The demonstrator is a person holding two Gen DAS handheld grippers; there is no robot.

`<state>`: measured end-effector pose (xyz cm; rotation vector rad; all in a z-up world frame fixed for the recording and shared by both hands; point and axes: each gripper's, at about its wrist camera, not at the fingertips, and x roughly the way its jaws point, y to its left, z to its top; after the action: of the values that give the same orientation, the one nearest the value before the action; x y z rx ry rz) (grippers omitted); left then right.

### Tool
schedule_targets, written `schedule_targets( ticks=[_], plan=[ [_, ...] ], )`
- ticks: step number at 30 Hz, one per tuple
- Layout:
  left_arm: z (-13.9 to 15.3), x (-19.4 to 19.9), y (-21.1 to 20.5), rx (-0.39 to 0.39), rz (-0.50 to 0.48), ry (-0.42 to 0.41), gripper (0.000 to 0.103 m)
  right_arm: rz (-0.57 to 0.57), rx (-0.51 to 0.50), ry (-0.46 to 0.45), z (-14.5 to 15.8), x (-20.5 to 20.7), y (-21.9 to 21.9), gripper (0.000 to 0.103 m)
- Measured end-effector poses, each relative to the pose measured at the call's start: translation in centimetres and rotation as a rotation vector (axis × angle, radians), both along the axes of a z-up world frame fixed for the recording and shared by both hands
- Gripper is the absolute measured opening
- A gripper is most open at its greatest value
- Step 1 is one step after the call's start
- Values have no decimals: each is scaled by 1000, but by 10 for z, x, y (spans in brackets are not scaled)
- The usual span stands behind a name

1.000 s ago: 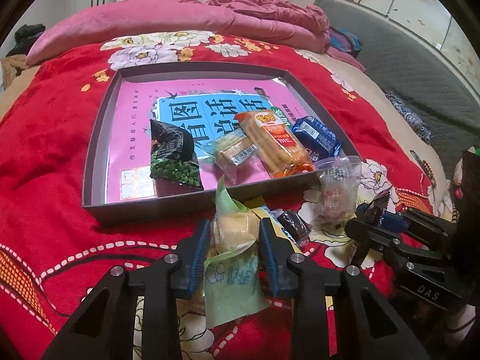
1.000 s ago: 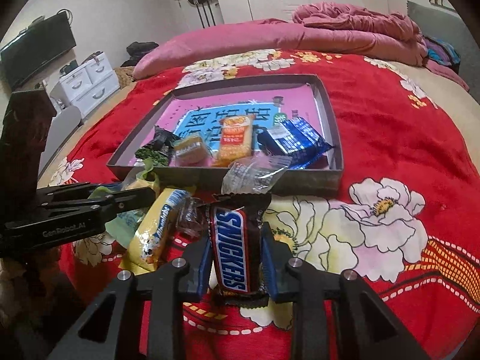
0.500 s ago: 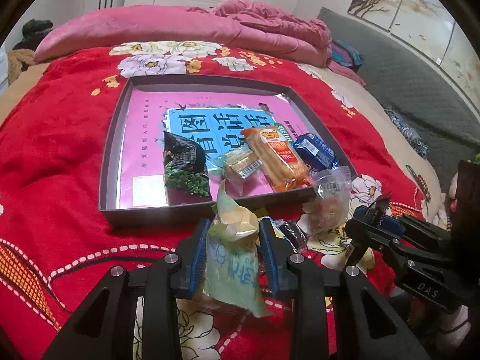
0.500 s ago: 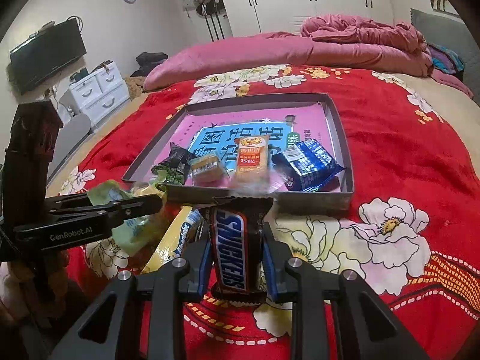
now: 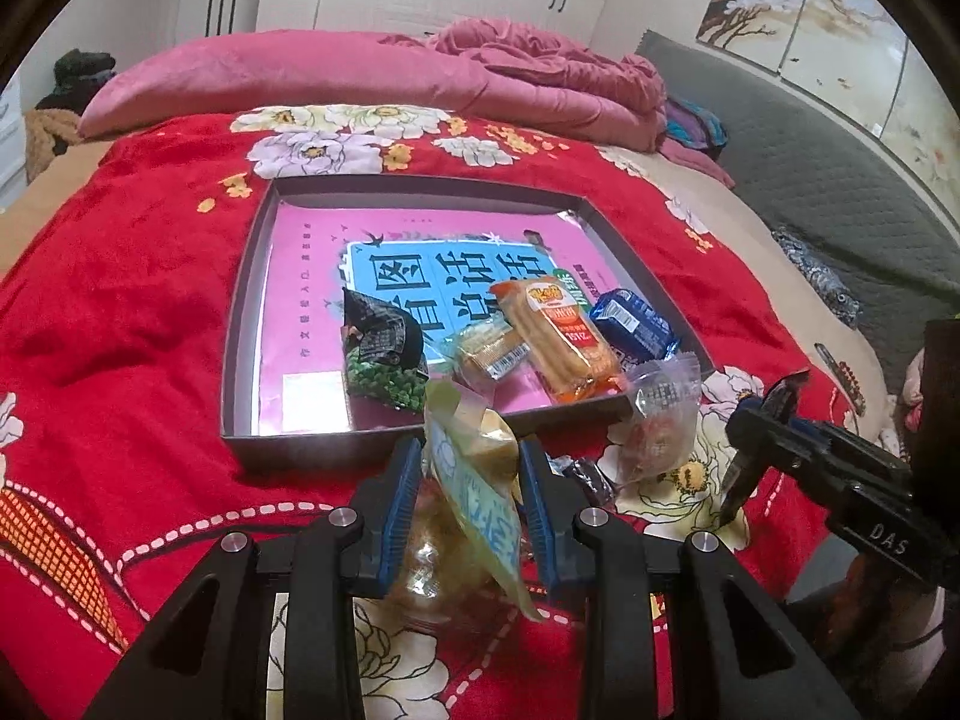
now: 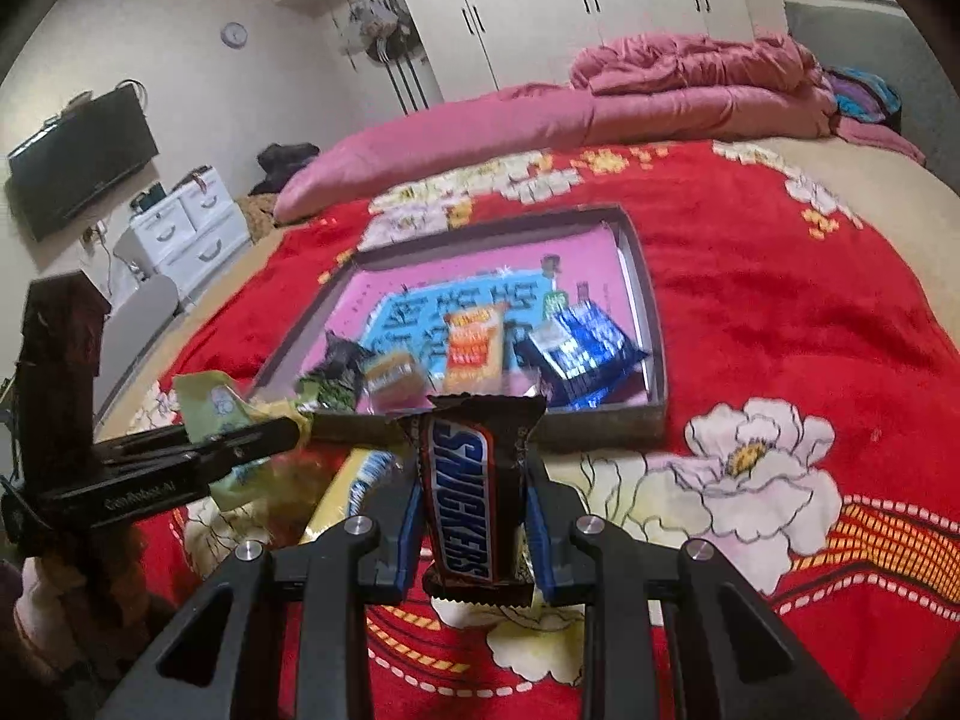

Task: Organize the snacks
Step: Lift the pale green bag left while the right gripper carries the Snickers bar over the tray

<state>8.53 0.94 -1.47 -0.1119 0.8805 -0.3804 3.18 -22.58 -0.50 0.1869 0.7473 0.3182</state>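
My left gripper [image 5: 469, 474] is shut on a pale green snack packet [image 5: 474, 468] and holds it above the red blanket, just before the near wall of the dark tray [image 5: 300, 450]. My right gripper [image 6: 471, 498] is shut on a Snickers bar [image 6: 465, 492], raised before the tray's [image 6: 657, 360] near wall. The tray holds a green pea packet [image 5: 384, 354], a small cake [image 5: 489, 351], an orange biscuit pack [image 5: 561, 339] and a blue packet [image 5: 633, 324]. The right gripper shows in the left wrist view [image 5: 744, 456]; the left gripper shows in the right wrist view [image 6: 258, 444].
A clear-wrapped snack [image 5: 660, 426] leans on the tray's near right corner. A dark candy [image 5: 585, 474] and a yellow packet [image 6: 354, 492] lie on the blanket before the tray. A pink duvet [image 5: 372, 72] lies beyond. A white dresser [image 6: 186, 228] stands left of the bed.
Both grippers have lifted their snacks higher and tilted up; more of the room shows. The green packet has come off the pile, and the Snickers bar has risen toward the tray.
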Motion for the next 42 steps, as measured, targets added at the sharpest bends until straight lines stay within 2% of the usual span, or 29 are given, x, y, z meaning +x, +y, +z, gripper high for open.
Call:
schedule_targets(
  ticks=[18, 42],
  plan=[
    [8, 1, 18, -30, 62, -36, 34, 13, 59, -51, 15, 12, 12, 30],
    [12, 9, 30, -66, 110, -60, 34, 18, 90, -57, 14, 27, 22, 30]
  ],
)
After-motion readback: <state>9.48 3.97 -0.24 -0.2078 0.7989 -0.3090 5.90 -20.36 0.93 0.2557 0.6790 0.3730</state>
